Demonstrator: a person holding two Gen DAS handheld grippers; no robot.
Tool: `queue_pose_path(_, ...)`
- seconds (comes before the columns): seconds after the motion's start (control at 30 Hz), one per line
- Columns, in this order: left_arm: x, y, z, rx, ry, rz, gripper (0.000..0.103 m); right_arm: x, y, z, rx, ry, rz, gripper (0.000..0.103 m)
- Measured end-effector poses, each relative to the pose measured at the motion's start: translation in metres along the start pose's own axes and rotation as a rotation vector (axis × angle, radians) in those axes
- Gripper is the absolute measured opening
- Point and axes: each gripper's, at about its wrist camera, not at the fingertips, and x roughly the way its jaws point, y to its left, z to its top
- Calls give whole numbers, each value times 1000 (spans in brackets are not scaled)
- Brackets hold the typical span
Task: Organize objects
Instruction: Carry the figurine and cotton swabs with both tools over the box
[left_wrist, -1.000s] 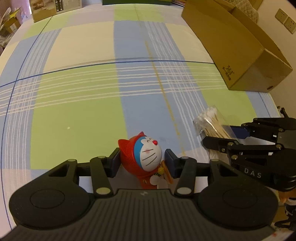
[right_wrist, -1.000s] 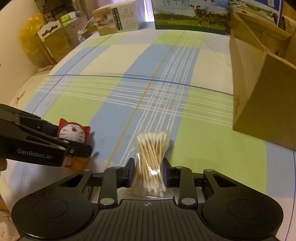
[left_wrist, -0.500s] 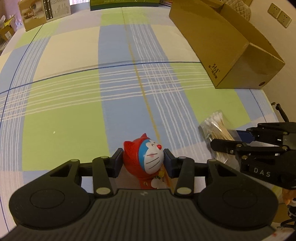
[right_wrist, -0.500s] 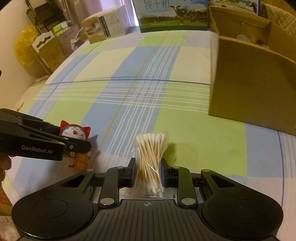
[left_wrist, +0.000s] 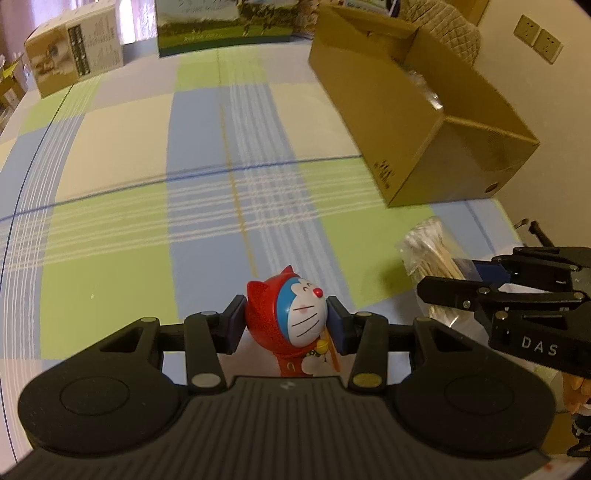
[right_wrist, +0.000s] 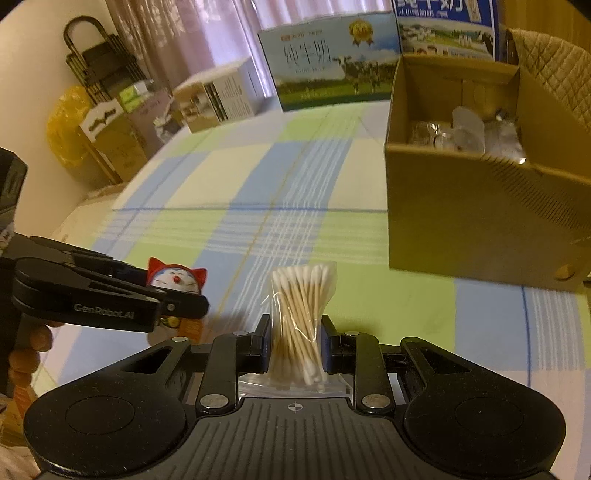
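Cardboard box (right_wrist: 476, 206) holds clear items; left tongs (left_wrist: 286, 323) clamp figurine (left_wrist: 291, 317), right tongs (right_wrist: 294, 341) clamp swab bag (right_wrist: 299, 314)

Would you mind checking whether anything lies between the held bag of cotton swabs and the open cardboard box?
Nothing visible does. The right claw grips the bag of cotton swabs, and only bare plaid cloth lies between it and the cardboard box ahead to the right.

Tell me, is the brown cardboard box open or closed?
Open. The right wrist view looks past the cardboard box rim at clear, shiny items inside; what they are, cannot tell.
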Motion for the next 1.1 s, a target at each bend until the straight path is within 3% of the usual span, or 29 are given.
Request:
queue_pose_path(0.6, -41, -60, 50, 56, -141, -50, 41, -68, -25, 36, -16, -158, 50, 22)
queue_pose_path(0.87, -47, -86, 78, 80, -199, -64, 41, -88, -60, 58, 11, -219, 19, 22)
queue_pose_path(1.1, -40, -113, 112, 120, -244, -79, 41, -95, -97, 83, 31, -265, -60, 22)
